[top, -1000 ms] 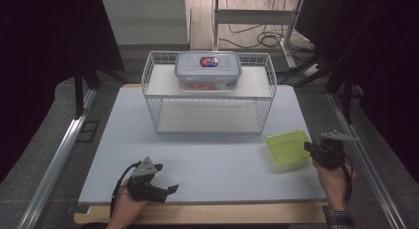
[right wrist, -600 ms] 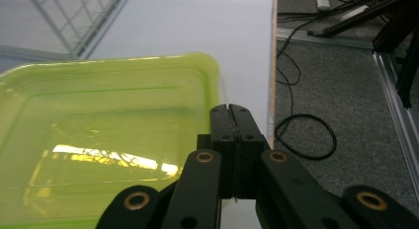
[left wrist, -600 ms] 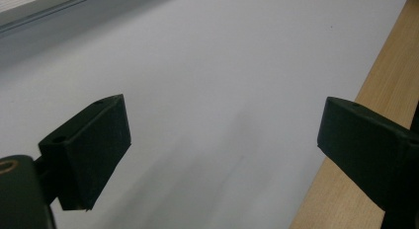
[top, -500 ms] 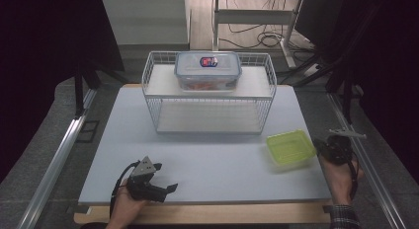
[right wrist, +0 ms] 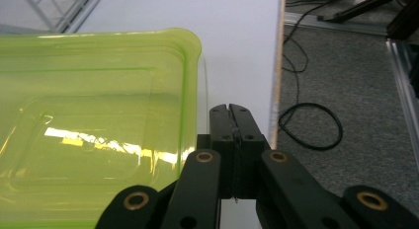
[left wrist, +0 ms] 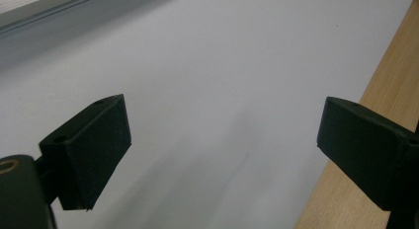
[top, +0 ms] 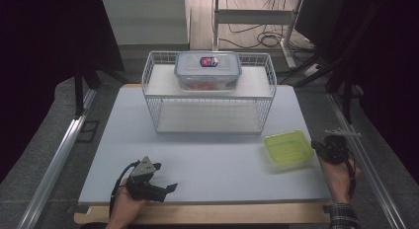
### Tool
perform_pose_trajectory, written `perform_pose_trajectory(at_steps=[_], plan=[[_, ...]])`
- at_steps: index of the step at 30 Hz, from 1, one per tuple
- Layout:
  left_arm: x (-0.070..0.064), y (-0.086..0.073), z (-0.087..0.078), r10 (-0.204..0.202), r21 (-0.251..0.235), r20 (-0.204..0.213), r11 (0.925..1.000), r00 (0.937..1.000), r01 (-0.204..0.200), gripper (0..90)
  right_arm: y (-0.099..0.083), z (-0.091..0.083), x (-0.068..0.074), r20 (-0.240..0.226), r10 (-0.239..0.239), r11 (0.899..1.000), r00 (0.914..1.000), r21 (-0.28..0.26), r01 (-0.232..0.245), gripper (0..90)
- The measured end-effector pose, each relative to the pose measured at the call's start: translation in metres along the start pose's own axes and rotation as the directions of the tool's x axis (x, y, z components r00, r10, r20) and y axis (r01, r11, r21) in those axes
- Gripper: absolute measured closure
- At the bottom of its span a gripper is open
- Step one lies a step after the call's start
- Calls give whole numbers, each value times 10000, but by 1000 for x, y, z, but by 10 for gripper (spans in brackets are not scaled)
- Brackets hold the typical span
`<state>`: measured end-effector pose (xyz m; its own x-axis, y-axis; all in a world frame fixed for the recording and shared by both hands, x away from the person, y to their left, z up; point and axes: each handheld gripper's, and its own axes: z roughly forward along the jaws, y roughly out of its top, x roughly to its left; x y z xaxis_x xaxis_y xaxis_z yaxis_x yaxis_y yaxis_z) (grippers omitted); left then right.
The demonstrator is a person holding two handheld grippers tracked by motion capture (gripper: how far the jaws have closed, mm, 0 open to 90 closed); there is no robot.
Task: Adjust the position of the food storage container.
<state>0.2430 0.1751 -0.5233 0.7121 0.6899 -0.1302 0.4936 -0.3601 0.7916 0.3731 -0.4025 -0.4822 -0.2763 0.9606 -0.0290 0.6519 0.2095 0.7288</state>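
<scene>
A lime-green shallow plastic container (top: 289, 148) lies on the white table near its right edge and looms large in the right gripper view (right wrist: 94, 120). My right gripper (top: 317, 146) sits just right of it, its jaws shut on nothing (right wrist: 230, 111) beside the container's rim. My left gripper (top: 165, 179) rests at the front left of the table in a hand, jaws spread wide and pointing right. In the left gripper view (left wrist: 222, 135) both black fingers (left wrist: 89, 145) frame bare tabletop.
A white wire basket (top: 210, 118) stands at the back middle of the table, with a clear lidded food box (top: 207, 70) on its top shelf. The table's wooden front edge (left wrist: 390, 86) runs close to my left gripper. Cables (right wrist: 309, 125) lie on the floor to the right.
My right gripper has shifted slightly at the green container's right side. The container and the left gripper have stayed where they were.
</scene>
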Motion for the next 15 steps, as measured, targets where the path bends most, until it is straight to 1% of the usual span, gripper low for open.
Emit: perform_pose_trajectory(at_steps=[2,5,10,15], plan=[[0,0,0,12,-3,3,10000,10000,-12,63,1,1,3,-150,-25,10000,9999,72,27,895],[0,0,0,4,-8,6,10000,10000,-4,63,1,4,10,-291,-198,9996,9994,197,204,895],[0,0,0,45,18,16,10000,10000,-45,63,3,6,21,-548,-400,9988,9977,253,414,894],[-1,0,0,65,36,27,10000,10000,-65,63,4,7,30,-790,-524,9981,9955,282,548,894]])
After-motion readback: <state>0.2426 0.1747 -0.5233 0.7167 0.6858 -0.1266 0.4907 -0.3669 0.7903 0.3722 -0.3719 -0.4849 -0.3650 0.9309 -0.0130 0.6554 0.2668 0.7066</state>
